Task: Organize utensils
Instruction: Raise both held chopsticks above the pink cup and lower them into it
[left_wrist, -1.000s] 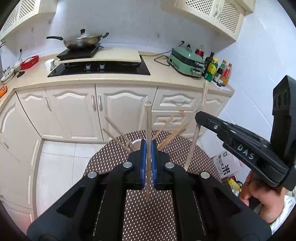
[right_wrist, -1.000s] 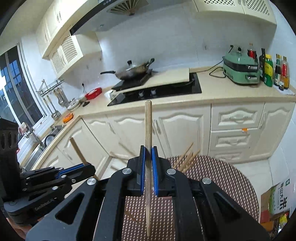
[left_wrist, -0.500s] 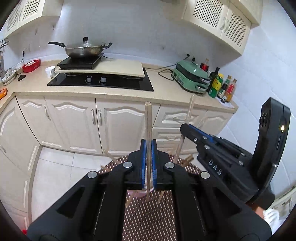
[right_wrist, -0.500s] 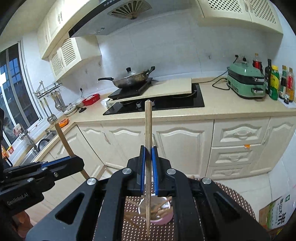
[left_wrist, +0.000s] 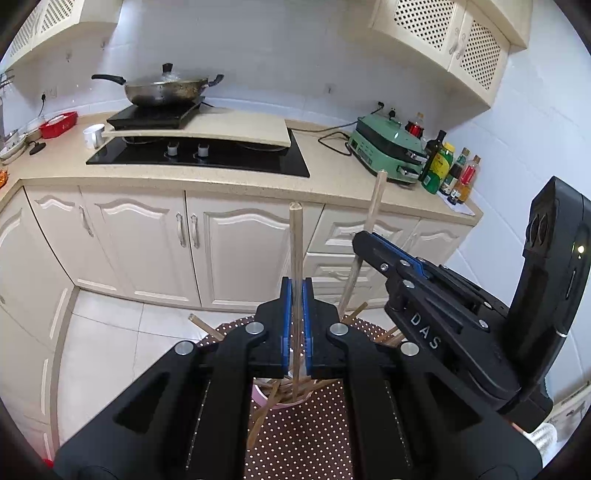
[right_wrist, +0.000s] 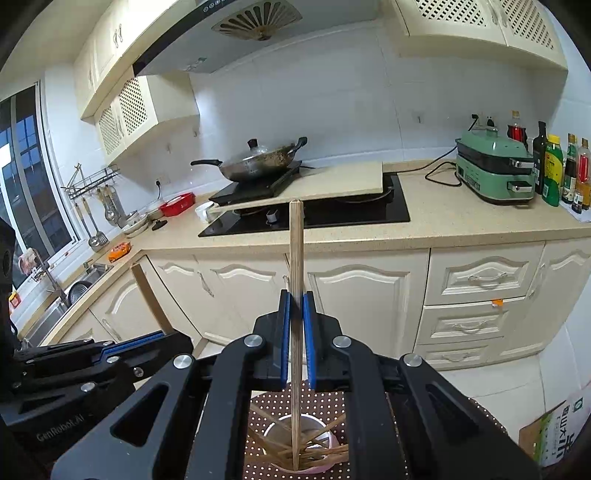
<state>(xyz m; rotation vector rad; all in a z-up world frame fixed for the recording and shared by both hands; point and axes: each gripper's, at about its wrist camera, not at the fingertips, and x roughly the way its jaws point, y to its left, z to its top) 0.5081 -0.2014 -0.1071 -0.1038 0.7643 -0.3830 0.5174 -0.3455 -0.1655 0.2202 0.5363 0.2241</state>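
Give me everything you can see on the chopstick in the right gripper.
The chopstick is a pale, straight wooden stick with a squared, flat-cut top end. It stands nearly upright, clamped partway along its length between the blue pads of the right gripper, jaws shut on it. Its lower end hangs at the pink cup, among loose chopsticks lying there; whether it touches them is unclear.

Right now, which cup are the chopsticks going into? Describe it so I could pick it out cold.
Start at the brown polka-dot mat in the foreground, in front of the cream cabinets. On it stands a pale pink cup with wooden chopsticks leaning out in all directions. It is the only container visible on the mat, directly beneath the upright chopstick clamped in the right gripper.
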